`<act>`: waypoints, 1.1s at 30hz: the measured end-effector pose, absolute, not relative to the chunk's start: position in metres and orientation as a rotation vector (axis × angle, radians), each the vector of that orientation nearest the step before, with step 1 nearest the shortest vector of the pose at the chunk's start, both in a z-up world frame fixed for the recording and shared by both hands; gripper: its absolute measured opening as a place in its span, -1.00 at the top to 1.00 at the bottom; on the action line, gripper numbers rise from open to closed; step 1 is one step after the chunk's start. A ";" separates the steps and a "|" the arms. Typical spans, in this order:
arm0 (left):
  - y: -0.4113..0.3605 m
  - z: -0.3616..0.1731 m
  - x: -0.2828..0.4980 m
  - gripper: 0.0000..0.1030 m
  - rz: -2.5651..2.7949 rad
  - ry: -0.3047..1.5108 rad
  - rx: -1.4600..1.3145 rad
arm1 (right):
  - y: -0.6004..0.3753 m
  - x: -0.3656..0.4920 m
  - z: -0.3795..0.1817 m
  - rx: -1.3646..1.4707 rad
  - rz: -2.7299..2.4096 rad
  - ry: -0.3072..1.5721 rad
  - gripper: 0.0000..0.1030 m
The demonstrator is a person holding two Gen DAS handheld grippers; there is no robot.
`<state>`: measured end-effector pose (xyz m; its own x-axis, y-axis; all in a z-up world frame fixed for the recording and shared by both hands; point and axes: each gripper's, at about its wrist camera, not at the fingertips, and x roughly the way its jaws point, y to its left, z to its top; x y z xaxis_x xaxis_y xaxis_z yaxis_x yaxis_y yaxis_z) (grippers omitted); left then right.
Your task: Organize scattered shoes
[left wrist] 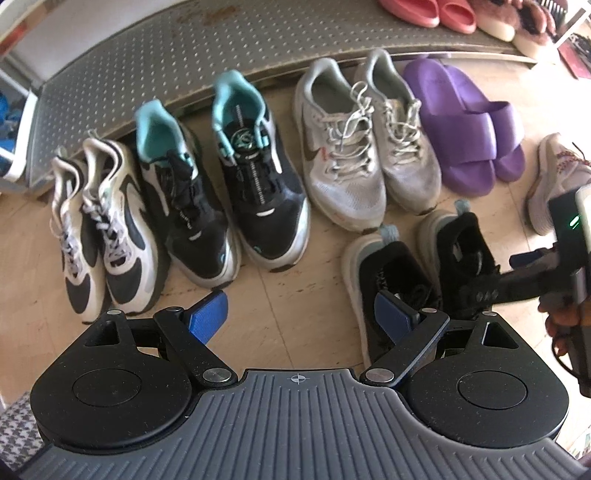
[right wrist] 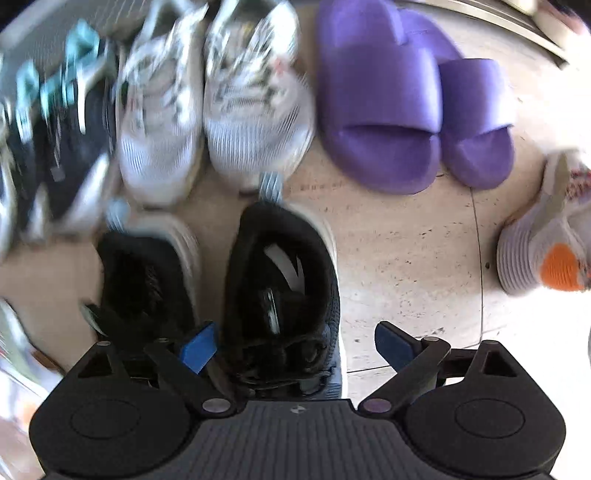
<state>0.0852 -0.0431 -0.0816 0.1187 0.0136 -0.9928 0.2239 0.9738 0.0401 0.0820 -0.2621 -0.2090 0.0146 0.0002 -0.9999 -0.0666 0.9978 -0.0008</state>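
A row of shoes lies on the floor before a shelf: black-and-white sneakers [left wrist: 107,232], black-and-teal sneakers [left wrist: 221,184], grey laced sneakers [left wrist: 365,147] and purple slides [left wrist: 469,125]. A pair of black knit shoes [left wrist: 417,266] sits in front of the row. My left gripper [left wrist: 299,317] is open and empty over bare floor, its right finger over the left black shoe. My right gripper [right wrist: 295,347] is open, straddling the right black shoe [right wrist: 284,288]; the left black shoe [right wrist: 144,273] lies beside it. The right gripper also shows in the left wrist view [left wrist: 554,266].
A perforated metal shelf [left wrist: 184,48] runs behind the row, with pink slides [left wrist: 428,11] and furry slippers [left wrist: 517,22] on it. A lone white sneaker with an orange patch [right wrist: 550,236] lies at the right, also in the left wrist view [left wrist: 554,177].
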 end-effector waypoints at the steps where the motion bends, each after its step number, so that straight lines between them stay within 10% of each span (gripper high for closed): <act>1: -0.043 -0.083 0.085 -0.76 -0.152 1.453 0.199 | -0.258 0.081 -0.214 -0.075 0.061 1.565 -0.59; 8: -0.046 -0.085 0.085 -0.76 -0.161 1.459 0.207 | -0.238 0.078 -0.227 -0.099 0.116 1.604 -0.42; 14: -0.050 -0.073 0.084 -0.76 -0.181 1.420 0.212 | -0.239 0.081 -0.207 -0.030 0.080 1.639 -0.79; 33: -0.019 0.040 -0.026 -0.77 -0.141 1.162 -0.083 | -0.262 -0.066 0.050 -0.055 0.064 1.205 -0.98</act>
